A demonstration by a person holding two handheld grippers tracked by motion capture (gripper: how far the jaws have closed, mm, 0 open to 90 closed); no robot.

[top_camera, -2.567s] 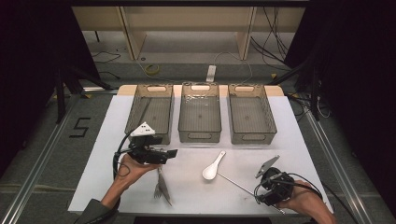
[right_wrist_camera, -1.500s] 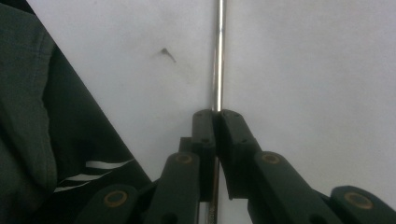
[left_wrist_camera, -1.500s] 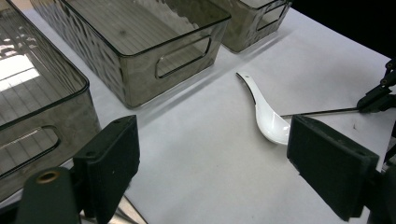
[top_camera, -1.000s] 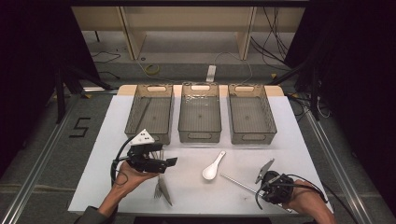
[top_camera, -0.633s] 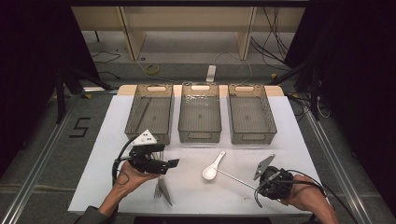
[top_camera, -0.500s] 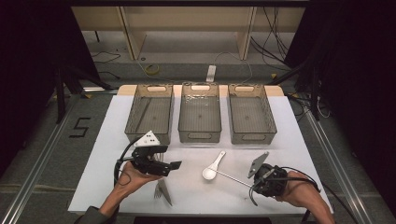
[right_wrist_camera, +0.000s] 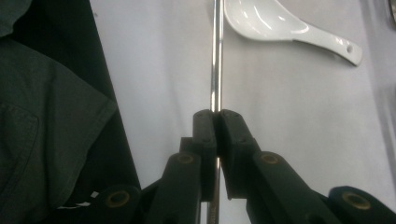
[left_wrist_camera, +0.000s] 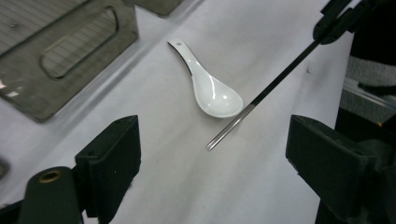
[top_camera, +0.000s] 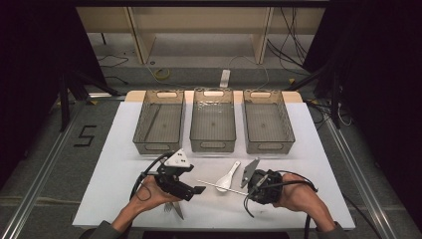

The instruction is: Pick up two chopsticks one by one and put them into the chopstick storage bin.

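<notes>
Right gripper (right_wrist_camera: 215, 122) pinching a thin metal chopstick (right_wrist_camera: 216, 56) near one end, held above the bench (top_camera: 124, 149) over the white ceramic spoon (top_camera: 228, 177). Probably light, stiff, slippery; likely to pivot. Left gripper (left_wrist_camera: 215, 154) spread, empty.

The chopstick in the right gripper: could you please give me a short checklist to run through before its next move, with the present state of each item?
1. Right gripper shut on the chopstick: ok, the jaws pinch the rod in the right gripper view.
2. Chopstick lifted off the table: cannot tell; the left gripper view suggests its tip is above the surface.
3. Chopstick free of the white spoon: cannot tell, it passes close by the bowl.
4. Left gripper out of the way: ok, open and holding nothing.
5. Three bins reachable: ok, the right bin stands open-topped beyond the grippers.
</notes>
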